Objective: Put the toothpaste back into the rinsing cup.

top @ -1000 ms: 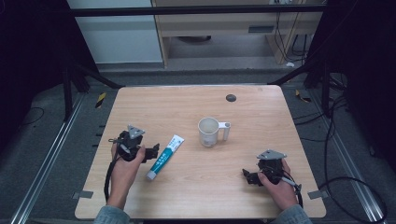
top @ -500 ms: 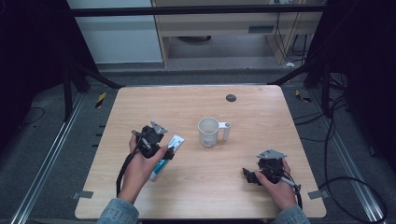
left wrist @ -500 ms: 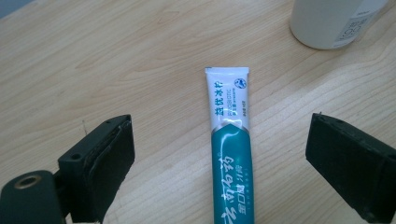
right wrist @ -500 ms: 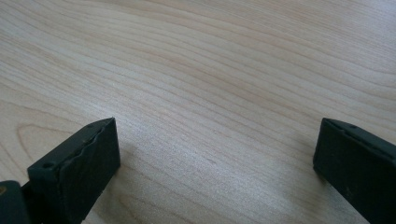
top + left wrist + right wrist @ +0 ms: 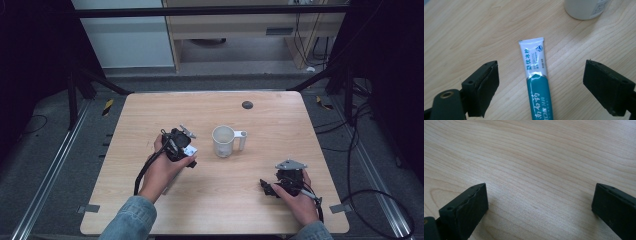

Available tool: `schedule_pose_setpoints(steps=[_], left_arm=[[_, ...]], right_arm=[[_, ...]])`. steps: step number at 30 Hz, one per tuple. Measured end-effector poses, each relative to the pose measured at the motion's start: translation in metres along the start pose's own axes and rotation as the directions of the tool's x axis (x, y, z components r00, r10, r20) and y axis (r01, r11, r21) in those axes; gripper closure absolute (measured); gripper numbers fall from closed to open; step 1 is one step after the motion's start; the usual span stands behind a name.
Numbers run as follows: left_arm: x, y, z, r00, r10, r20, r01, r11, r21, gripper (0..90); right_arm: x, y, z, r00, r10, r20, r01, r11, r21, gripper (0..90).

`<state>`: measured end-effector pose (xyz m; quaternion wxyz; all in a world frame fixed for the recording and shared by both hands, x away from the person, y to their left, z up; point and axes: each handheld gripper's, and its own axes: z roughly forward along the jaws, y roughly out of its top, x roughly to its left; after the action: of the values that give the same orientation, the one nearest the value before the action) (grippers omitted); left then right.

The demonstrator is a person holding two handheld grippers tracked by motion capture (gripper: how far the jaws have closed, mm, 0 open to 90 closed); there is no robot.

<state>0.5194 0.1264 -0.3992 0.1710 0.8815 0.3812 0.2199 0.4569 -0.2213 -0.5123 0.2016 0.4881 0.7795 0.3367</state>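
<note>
The toothpaste tube (image 5: 536, 82), light and soft, lies mid-tabletop between the left gripper (image 5: 541, 85) fingers, which have been closing, not yet touching; grip its fuller teal body.

Mug (image 5: 223, 141) stands just right of left gripper (image 5: 181, 145), blocking that side. Tube (image 5: 536, 82) lies between its 2 jaws, bare table (image 5: 280, 120) beyond.

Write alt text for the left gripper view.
A white and teal toothpaste tube lies flat on the wooden table, between the open jaws of the left tool, which do not touch it. The base of a white mug shows at the top edge.
</note>
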Motion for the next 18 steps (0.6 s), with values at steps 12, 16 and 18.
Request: schedule_pose_setpoints(steps=[12,16,18], left_arm=[[-0.001,0.004,0.012,0.9982,-0.037,0.046,0.035,0.9986,0.040,18.2],[0.000,0.005,0.016,0.9983,-0.042,0.042,0.040,0.9981,0.047,19.8],[0.001,0.005,0.019,0.9976,-0.052,0.047,0.049,0.9970,0.059,20.7]], right_arm=[[0.000,0.001,0.001,0.9999,0.008,0.012,-0.008,1.000,-0.001,0.6],[0.000,0.001,0.002,0.9999,0.011,0.012,-0.011,1.000,-0.001,0.6],[0.000,0.001,0.002,0.9999,0.010,0.013,-0.010,1.000,-0.002,0.6]])
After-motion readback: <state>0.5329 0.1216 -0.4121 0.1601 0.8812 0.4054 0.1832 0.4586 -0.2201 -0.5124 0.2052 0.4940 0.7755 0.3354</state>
